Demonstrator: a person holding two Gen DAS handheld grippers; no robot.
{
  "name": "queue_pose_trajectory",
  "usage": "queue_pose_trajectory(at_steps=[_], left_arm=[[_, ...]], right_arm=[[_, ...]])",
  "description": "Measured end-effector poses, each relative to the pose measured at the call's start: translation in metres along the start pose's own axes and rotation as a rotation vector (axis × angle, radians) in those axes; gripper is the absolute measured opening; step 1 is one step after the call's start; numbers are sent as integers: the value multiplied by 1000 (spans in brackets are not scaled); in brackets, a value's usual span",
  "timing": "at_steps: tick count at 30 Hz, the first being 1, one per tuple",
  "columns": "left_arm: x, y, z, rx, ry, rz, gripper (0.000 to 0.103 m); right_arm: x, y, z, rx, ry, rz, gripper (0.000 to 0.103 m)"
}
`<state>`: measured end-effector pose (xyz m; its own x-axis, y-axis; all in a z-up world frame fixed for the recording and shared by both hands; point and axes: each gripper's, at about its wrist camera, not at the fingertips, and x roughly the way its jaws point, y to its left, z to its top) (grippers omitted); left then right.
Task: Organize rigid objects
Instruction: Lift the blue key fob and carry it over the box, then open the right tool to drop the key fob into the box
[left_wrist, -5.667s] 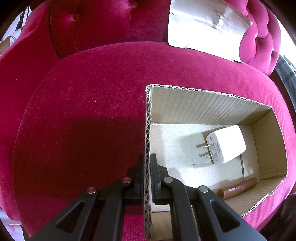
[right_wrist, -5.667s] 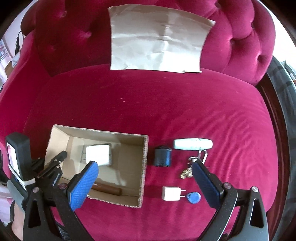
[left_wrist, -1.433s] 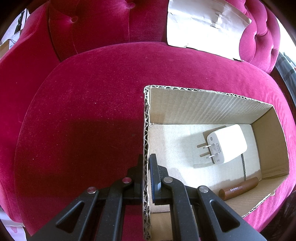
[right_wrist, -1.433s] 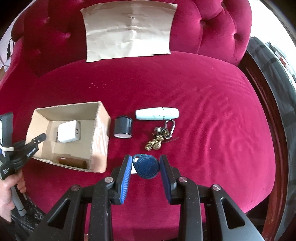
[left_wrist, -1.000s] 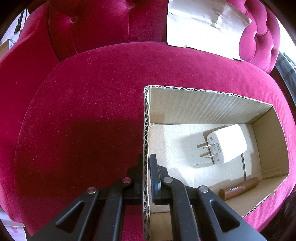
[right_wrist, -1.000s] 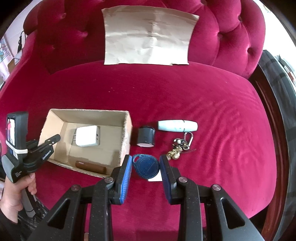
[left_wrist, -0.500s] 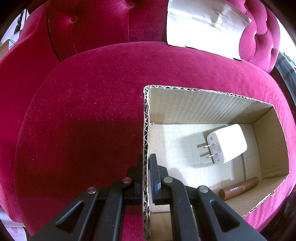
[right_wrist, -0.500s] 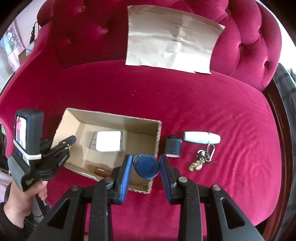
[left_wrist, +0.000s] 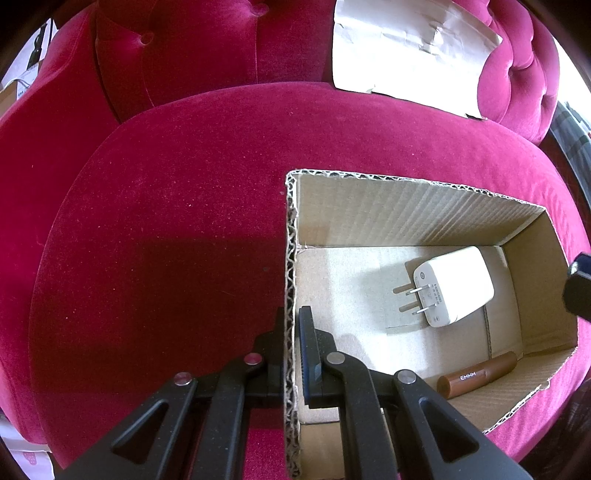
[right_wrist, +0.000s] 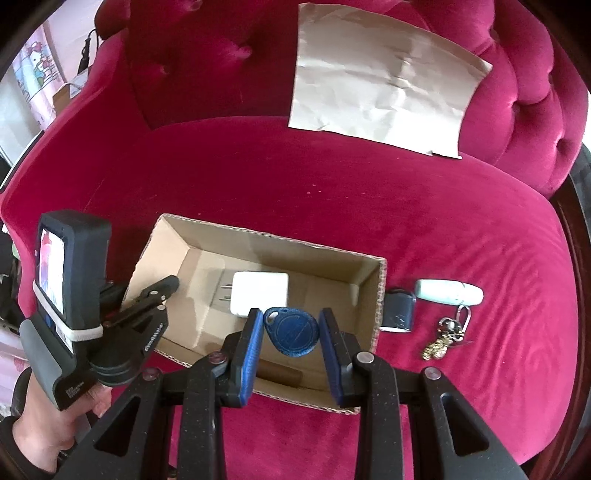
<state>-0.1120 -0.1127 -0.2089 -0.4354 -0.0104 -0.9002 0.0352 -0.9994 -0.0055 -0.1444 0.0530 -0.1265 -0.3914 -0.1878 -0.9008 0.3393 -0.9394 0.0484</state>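
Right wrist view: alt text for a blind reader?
Right tongs grip a blue key fob above an open cardboard box on a red velvet sofa. Left tongs clamp the box's left wall. A white charger lies inside.

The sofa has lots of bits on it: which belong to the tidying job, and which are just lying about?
Job:
- cardboard box
- blue key fob, in the right gripper
- white charger
- brown tube
- dark cylinder
- white tube
- keyring

Lying about:
- brown paper
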Motion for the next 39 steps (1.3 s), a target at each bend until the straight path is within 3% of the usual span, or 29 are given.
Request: queue_pose_trajectory(at_steps=[31, 33, 36, 38, 39], left_arm=[[-8, 18, -8, 4, -1, 4, 6], [-8, 18, -8, 5, -1, 4, 6], [-8, 22, -9, 5, -2, 5, 6], [-9, 25, -10, 5, -2, 6, 6], [-9, 26, -10, 5, -2, 6, 6]], right_arm=[[34, 20, 2, 33, 16, 56, 33], [35, 20, 2, 37, 23, 53, 39], [34, 18, 3, 48, 13, 45, 57], [33, 16, 3, 62, 11, 36, 80], [33, 14, 4, 68, 7, 33, 85]])
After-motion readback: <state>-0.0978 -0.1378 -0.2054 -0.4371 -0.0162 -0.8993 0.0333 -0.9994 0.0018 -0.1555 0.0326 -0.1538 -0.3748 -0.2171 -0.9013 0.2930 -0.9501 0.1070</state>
